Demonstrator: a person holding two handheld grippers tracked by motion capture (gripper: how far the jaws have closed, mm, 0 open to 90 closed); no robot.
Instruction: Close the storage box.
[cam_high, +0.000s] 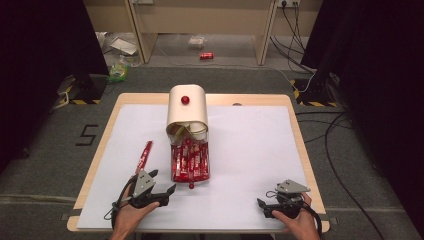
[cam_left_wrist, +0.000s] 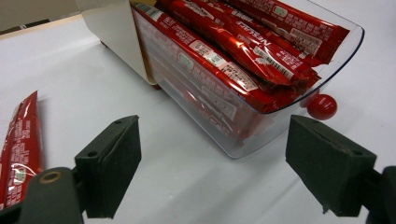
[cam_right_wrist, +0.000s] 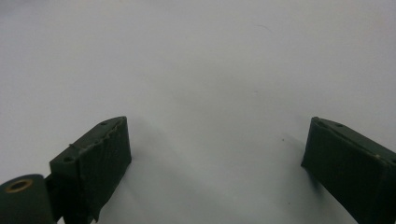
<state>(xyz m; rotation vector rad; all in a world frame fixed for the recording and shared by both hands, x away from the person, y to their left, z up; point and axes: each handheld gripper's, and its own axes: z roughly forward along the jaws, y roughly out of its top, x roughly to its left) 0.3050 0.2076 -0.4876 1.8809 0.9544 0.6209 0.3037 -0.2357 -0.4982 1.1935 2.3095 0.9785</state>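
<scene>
Shiny red wrappers with white writing and small striped white labels are seen on the snack sticks (cam_left_wrist: 233, 51) packed in the see-through drawer (cam_left_wrist: 261, 126). A round red knob (cam_left_wrist: 322, 106) is seen right beside the drawer's front, and one more red stick (cam_high: 144, 155) is laid on the white table cover (cam_high: 250, 150) near the drawer. A cream box (cam_high: 187, 111) with a red ball on top is joined to the drawer's far end, and black jaws are seen on the left gripper (cam_high: 165, 186) near the drawer's front.
</scene>
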